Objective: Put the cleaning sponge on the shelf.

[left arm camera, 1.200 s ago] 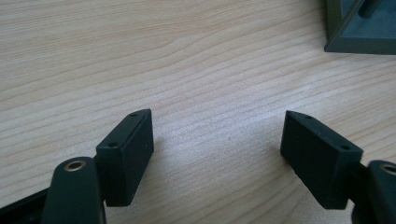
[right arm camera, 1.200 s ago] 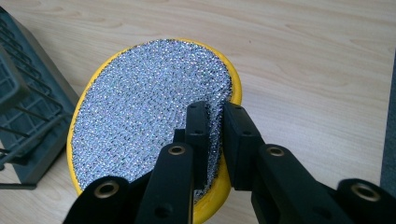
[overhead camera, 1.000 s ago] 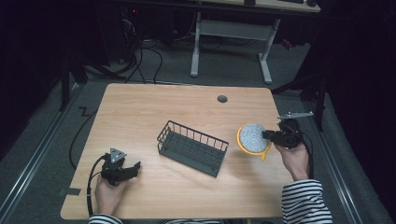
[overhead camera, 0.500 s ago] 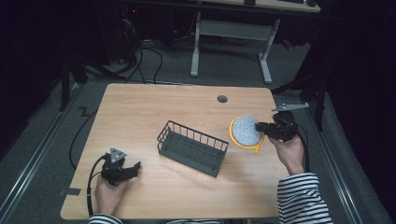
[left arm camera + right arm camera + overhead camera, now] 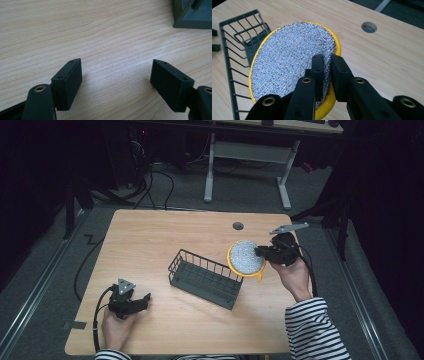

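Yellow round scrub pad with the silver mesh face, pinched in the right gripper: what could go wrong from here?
1. The right gripper pinches the yellow round scrub pad only at its edge, so the pad may sag or slip out.
2. The dark wire basket has thin upright wires; the pad's rim could catch on them.
3. The left gripper rests open, away from the basket, which might slide if bumped.

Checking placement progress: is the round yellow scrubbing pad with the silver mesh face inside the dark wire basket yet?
No, the right claw holds the round yellow scrubbing pad above the table, beside the dark wire basket.
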{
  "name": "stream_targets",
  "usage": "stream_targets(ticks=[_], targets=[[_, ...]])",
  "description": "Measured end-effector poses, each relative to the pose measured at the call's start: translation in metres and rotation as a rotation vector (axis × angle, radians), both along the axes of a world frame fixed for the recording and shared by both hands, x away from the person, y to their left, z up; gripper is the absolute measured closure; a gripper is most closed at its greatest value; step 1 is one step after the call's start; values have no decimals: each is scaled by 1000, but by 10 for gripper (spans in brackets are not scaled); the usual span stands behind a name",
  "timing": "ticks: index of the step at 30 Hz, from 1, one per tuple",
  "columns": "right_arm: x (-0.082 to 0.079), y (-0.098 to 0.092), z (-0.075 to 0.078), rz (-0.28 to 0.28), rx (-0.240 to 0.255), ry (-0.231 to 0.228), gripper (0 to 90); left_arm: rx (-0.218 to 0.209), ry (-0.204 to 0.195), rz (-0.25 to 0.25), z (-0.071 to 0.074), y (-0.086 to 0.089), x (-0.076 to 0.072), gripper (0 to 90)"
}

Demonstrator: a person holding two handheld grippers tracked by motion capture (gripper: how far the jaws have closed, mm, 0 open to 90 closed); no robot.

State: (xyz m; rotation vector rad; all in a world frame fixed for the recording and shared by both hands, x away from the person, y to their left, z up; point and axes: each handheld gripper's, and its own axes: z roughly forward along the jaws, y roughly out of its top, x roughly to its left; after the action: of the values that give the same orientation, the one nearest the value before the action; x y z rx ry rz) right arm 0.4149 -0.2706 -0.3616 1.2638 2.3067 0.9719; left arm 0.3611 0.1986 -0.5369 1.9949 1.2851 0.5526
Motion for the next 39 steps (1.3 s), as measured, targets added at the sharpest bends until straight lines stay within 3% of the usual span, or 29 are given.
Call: stream_targets(ticks=[12, 18, 34, 39], targets=[[13, 48, -12, 80, -20, 4, 807, 0, 0, 0, 0, 0, 0, 260], [15, 66, -20, 111, -63, -1, 805, -1, 0, -1, 0, 0, 0, 260], [13, 85, -30, 175, -100, -31, 805, -1, 1, -3, 0, 0, 0, 253], [12, 84, -34, 182, -76, -20, 801, -3, 2, -5, 0, 0, 1, 250]])
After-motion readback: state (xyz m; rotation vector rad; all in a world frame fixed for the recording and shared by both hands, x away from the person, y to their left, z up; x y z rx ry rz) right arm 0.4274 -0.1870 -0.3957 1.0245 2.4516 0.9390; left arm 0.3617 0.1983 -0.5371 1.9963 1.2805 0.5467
